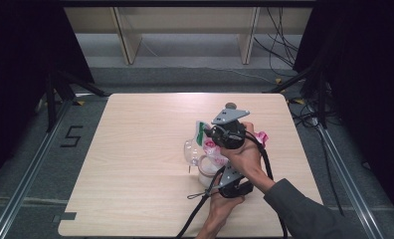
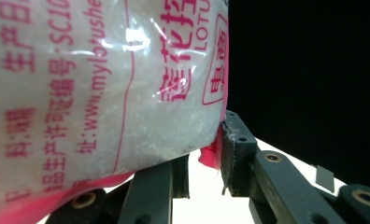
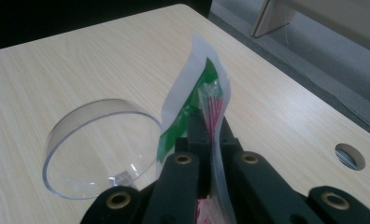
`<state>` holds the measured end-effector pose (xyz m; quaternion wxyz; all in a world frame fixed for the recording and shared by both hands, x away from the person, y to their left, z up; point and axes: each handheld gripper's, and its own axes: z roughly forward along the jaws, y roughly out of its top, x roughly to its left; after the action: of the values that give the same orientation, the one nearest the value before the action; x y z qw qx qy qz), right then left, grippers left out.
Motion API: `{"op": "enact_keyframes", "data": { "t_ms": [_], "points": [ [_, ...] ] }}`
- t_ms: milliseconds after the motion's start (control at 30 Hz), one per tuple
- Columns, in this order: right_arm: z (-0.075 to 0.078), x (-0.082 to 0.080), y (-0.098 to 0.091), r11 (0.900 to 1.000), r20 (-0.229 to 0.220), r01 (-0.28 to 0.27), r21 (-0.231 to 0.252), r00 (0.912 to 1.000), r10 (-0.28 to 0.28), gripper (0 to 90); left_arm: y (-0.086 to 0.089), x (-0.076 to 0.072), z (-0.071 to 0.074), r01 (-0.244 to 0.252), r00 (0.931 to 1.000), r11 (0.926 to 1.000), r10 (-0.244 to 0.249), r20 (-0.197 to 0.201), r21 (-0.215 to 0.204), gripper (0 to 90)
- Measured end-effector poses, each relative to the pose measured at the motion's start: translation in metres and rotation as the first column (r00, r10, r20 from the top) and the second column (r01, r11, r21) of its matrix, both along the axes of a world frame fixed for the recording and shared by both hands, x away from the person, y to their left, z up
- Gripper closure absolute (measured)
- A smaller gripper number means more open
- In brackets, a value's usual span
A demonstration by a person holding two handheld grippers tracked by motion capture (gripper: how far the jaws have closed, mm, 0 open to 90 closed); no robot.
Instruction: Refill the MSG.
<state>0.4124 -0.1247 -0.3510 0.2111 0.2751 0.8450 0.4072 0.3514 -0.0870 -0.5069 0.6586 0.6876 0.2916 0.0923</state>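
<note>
Two hands at the near edge of the table (image 1: 135,199), each with one gripper. Nearest, left gripper (image 1: 233,185), jaws part way closed, squeezing the fat bottom of the bag (image 2: 103,93), clear plastic with pink print and white grains inside. Just past it, right gripper (image 1: 220,138), jaws pinched tight on the flat top edge of the bag with its green strip. Beside that, clear cup (image 3: 99,149) lying tipped, open mouth right by the bag's top. Farther back, bare wood.

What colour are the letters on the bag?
Pink-red letters on the clear bag of white grains, best seen in the left gripper view.
</note>
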Motion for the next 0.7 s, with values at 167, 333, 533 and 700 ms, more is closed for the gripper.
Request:
{"op": "enact_keyframes", "data": {
  "t_ms": [167, 333, 533, 700],
  "points": [
    [0.0001, -0.0007, 0.0014, 0.9999, -0.013, 0.009, 0.007, 0.9999, -0.009, 90.0, 0.0004, 0.0001, 0.0005, -0.004, 1.0, 1.0, 0.004, 0.009, 0.007, 74.6],
    [0.0001, 0.0012, 0.0009, 1.0, -0.01, -0.006, -0.006, 0.9999, 0.006, 90.0, -0.0002, -0.0002, 0.0008, -0.006, 0.9999, 0.9999, 0.006, 0.012, 0.012, 74.6],
    [0.0019, 0.0011, 0.001, 0.9999, -0.004, -0.005, -0.011, 1.0, 0.005, 90.0, 0.0001, -0.0001, 0.0017, -0.001, 0.9999, 1.0, 0.001, 0.013, 0.009, 74.7],
    [0.0019, 0.0009, 0.0028, 1.0, -0.019, 0.002, -0.005, 0.9998, -0.002, 90.0, 0.0005, 0.0006, 0.0023, -0.001, 0.9999, 1.0, 0.001, 0.013, 0.006, 74.7]
  ]
}}
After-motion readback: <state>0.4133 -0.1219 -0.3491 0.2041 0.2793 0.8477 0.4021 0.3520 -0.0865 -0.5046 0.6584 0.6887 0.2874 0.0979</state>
